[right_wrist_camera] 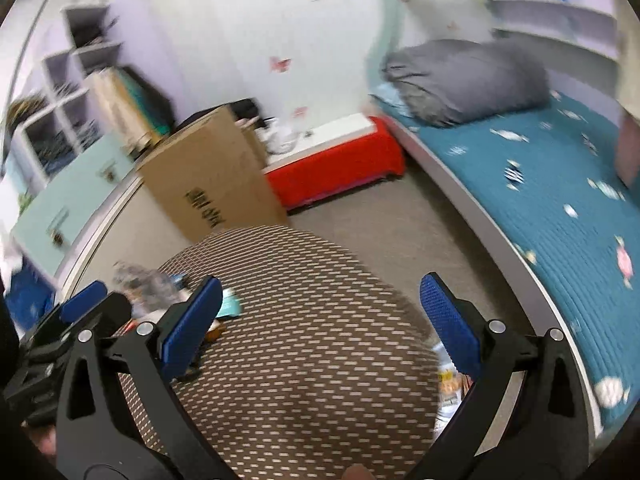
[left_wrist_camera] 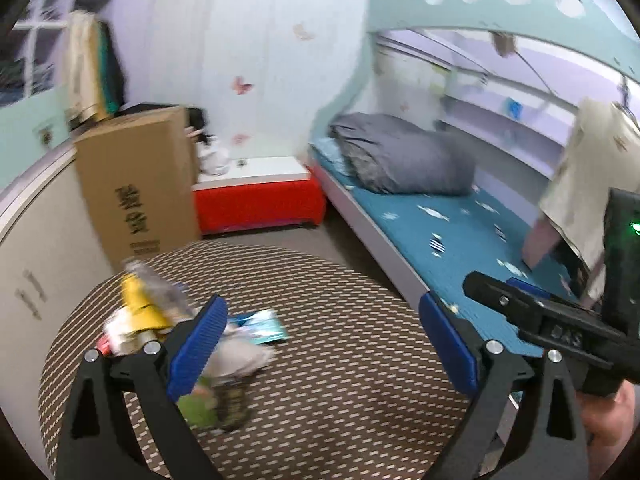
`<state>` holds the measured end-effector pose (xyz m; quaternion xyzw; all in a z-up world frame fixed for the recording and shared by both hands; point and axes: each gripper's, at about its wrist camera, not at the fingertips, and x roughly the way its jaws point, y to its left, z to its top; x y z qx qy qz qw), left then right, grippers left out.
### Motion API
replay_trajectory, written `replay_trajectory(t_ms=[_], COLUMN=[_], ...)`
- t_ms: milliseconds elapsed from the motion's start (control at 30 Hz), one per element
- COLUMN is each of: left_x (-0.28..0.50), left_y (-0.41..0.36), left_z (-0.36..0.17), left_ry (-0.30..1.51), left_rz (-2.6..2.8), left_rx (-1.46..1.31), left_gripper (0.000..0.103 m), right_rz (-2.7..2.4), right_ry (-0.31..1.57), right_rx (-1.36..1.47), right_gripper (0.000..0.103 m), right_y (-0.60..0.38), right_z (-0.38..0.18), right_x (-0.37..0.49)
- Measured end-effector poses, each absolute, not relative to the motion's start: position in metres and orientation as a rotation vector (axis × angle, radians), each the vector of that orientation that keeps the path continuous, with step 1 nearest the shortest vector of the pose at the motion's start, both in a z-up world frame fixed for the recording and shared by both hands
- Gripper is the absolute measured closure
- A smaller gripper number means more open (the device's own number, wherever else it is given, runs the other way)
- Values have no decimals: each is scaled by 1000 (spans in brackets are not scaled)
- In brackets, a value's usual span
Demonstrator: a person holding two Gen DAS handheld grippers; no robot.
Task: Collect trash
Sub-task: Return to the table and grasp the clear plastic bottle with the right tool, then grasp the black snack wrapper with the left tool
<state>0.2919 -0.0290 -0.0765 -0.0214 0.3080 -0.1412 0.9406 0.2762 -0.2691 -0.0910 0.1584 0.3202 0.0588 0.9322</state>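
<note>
Although the left wrist view is smeared by motion, the left gripper point(left_wrist_camera: 322, 322) plainly stands wide open with nothing between its blue pads; the trash pile point(left_wrist_camera: 188, 340) lies on the patterned round rug point(left_wrist_camera: 340, 280) at lower left of the frame, partly hidden behind the left-hand finger point(left_wrist_camera: 196, 344); so the litter sits off to the left of the gap, not between the fingers. It looks like a loose heap: a yellow wrapper point(left_wrist_camera: 140, 304) with crinkled clear plastic at the top, a teal packet point(left_wrist_camera: 264, 326) lying flat towards the centre, a pale crumpled piece and something green below; the heap runs roughly from upper left down towards the bottom of the frame. The right gripper point(left_wrist_camera: 540, 320) shows at right, over the edge of the bed point(left_wrist_camera: 460, 232); a cardboard box point(left_wrist_camera: 136, 188) stands behind the pile.

In the right wrist view the right gripper point(right_wrist_camera: 320, 320) is likewise spread wide and empty; the same pile point(right_wrist_camera: 160, 288) sits at left of the frame, beyond its left-hand finger, with the left gripper point(right_wrist_camera: 80, 308) just beside it; a few more scraps point(right_wrist_camera: 450, 388) peek out at lower right by the rug's edge. By my judgement the left hand is nearer the main heap and would need to swing leftward to bracket it.
</note>
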Motion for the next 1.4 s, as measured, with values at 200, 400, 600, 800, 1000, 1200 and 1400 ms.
replay_trajectory(t_ms=[200, 400, 600, 800, 1000, 1200, 1400], left_x=[286, 285, 283, 283, 285, 294, 306], left_y=[38, 87, 115, 126, 110, 64, 17], left_z=[-84, -101, -129, -150, -160, -175, -198], left_ry=[627, 653, 711, 753, 766, 783, 834], left_rz=[-160, -73, -19, 6, -30, -155, -230], left_rx=[-118, -147, -164, -173, -142, -64, 26], left_gripper=[9, 9, 9, 9, 9, 9, 15], right_rz=[233, 340, 435, 502, 546, 516, 469], right_ry=[673, 700, 740, 771, 812, 763, 748], right_rx=[221, 146, 68, 5, 39, 101, 172], right_gripper=[6, 6, 6, 20, 76, 81, 81], right_y=[-205, -153, -110, -80, -85, -127, -172], right_z=[-89, -97, -111, -130, -146, -139, -136], right_x=[289, 301, 315, 339, 350, 334, 326])
